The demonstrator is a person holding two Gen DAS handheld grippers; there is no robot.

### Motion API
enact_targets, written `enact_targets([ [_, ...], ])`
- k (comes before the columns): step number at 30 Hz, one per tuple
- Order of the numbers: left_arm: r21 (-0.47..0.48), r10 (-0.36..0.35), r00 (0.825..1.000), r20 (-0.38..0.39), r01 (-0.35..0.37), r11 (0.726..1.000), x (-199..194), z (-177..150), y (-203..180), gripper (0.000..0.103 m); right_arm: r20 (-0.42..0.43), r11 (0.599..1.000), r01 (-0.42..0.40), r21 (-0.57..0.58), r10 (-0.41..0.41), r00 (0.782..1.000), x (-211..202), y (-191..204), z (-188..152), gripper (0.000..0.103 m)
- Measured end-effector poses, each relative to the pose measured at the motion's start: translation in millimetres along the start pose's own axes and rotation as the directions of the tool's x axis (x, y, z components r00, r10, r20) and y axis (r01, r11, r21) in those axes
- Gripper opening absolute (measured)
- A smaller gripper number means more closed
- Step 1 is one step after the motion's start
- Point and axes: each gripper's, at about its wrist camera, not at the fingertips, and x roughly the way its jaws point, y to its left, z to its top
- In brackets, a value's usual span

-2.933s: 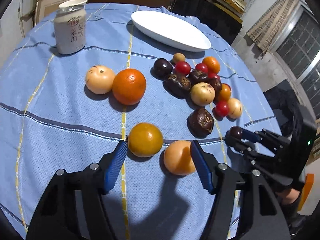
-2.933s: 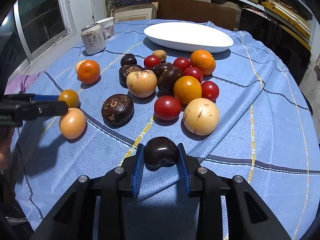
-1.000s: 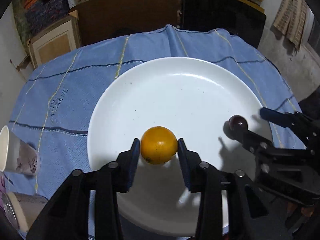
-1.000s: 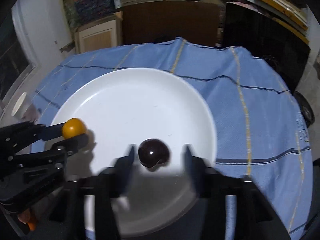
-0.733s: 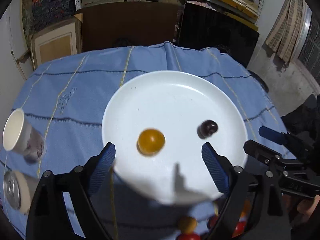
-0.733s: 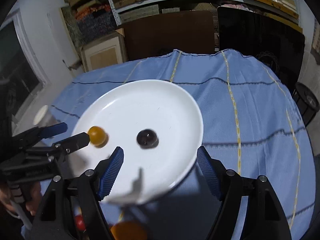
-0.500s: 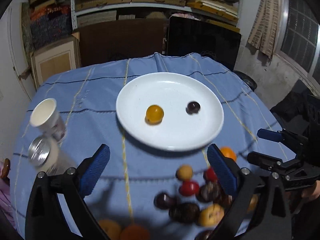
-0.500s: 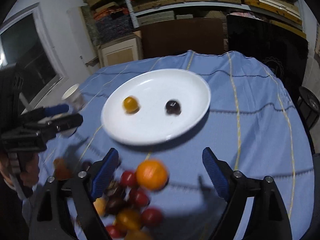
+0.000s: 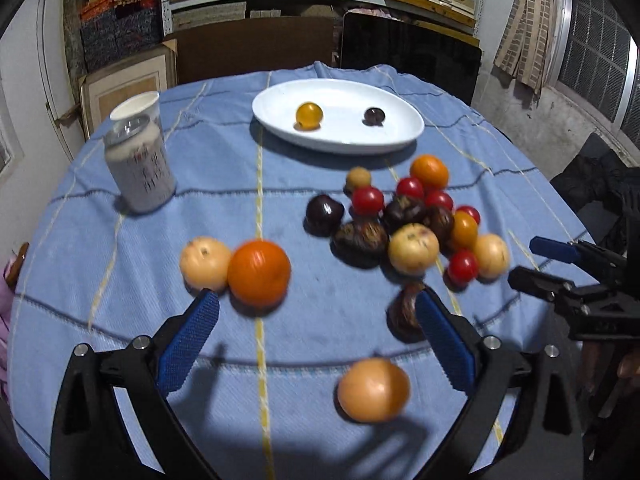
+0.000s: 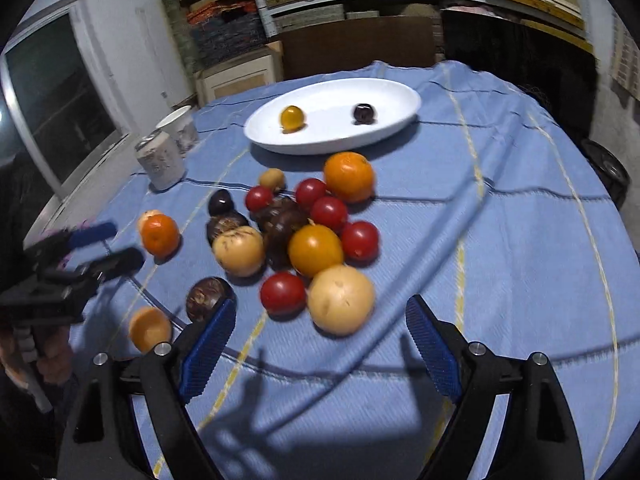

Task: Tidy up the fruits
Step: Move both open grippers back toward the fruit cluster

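Both grippers, left (image 9: pixel 316 336) & right (image 10: pixel 316 340), gape empty near the fruit pile (image 10: pixel 304 236) short of the plate (image 10: pixel 404 116); a sloppy pinch could roll round fruit off-table.

Both tools let go; yellow fruit (image 9: pixel 309 115) & dark fruit (image 9: pixel 374 115) now on plate (image 9: pixel 400 136).

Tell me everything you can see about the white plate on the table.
The white plate is a shallow, glossy oval dish, ceramic by the look of it, lying flat on the blue tablecloth at the far side of the table. It holds a small orange fruit and a small dark fruit, set apart from each other. Neither claw touches it.
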Motion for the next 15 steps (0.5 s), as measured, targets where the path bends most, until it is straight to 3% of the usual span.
enact_targets([
  [10, 0.011, -0.008, 0.997, -0.078, 0.008, 1.0, 6.5, -27.4, -17.5, 0.098, -0.023, 0.999, 0.008, -0.049, -0.009, 1.0, -1.1, 7.1, -17.3, 0.094],
  [15, 0.047, 0.006, 0.996, -0.091, -0.002, 0.999, 10.2, -32.7, -25.0, 0.098, -0.013, 0.999, -0.038, -0.029, 0.038, 0.999, -5.6, 4.5, -19.0, 0.094],
])
